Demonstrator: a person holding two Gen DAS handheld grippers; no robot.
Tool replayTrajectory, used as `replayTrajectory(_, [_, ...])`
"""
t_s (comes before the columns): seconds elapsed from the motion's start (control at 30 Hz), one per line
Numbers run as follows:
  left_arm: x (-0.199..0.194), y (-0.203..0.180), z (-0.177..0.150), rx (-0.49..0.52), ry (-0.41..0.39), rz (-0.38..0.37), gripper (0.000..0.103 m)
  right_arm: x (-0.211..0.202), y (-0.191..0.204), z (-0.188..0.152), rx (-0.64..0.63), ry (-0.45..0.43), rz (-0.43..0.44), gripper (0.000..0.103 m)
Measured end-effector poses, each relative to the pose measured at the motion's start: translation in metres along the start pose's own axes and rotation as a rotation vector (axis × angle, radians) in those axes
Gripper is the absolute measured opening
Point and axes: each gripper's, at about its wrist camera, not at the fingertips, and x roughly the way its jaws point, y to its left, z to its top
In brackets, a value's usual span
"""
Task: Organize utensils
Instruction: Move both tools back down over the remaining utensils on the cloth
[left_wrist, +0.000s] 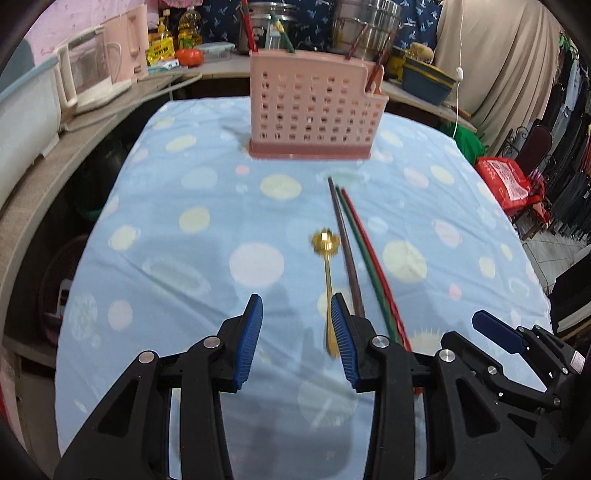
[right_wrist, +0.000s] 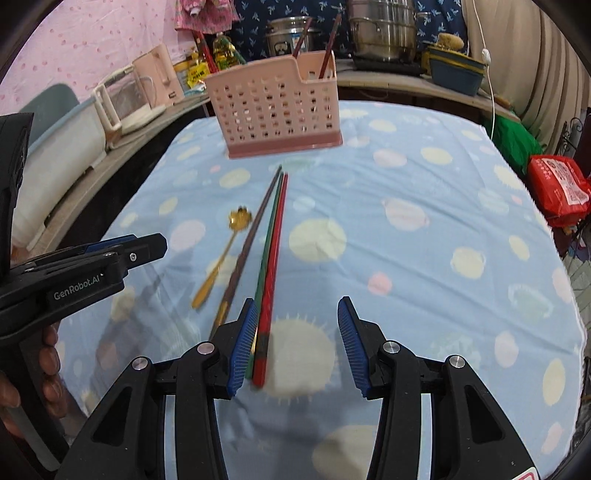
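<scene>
A gold spoon (left_wrist: 326, 284) lies on the blue dotted cloth (left_wrist: 207, 236), its flower-shaped bowl toward the pink holder (left_wrist: 314, 110); just beside it lie three chopsticks side by side, a brown chopstick (left_wrist: 345, 254), a green chopstick (left_wrist: 364, 266) and a red chopstick (left_wrist: 373, 266), tips pointing at the holder, which stands upright at the far end (a few sticks already lean in it); the left gripper (left_wrist: 297, 339) hangs over the spoon's handle end, jaws apart with nothing between them; the right gripper (right_wrist: 297, 341) hangs over the thick ends of the chopsticks, jaws apart, the red one just inside its left pad; a hand (right_wrist: 22, 369) grips the left tool; pots (right_wrist: 384, 33) stand on the counter behind.
</scene>
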Motion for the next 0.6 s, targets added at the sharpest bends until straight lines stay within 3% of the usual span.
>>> replayTrajectory(0.27, [0.003, -0.006, -0.03, 0.01, 0.049, -0.032, 0.037, 0.005, 0.001, -0.03, -0.022, 0.055, -0.01, 0.045])
replayTrajectory(0.6, [0.01, -0.013, -0.036, 0.027, 0.072, -0.037, 0.04, 0.012, 0.01, -0.032, -0.05, 0.08, 0.002, 0.045])
